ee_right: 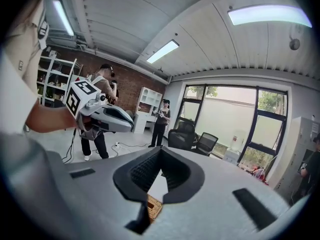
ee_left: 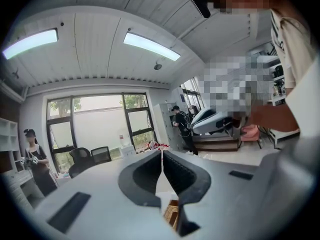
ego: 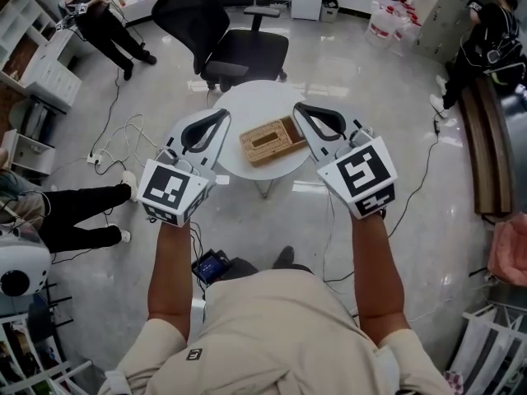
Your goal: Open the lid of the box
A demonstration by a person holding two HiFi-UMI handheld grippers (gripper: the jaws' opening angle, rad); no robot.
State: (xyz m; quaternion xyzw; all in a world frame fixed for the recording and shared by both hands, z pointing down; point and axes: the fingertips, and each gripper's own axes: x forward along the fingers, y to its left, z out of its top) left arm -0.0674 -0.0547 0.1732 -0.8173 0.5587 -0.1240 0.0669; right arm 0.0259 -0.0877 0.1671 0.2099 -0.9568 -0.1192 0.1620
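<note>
A woven tan box with a slot in its closed lid lies on the round white table. Both grippers hover above the table's near edge, pointing away from me. My left gripper is left of the box, jaws shut and empty. On the box's right, my right gripper is also shut with nothing in it. In the left gripper view the jaw tips meet, and a corner of the box shows below them. The right gripper view shows closed tips over the box.
A black office chair stands behind the table. Cables trail over the floor at left, near a seated person's legs. People stand at the far left and far right. A wooden bench runs along the right.
</note>
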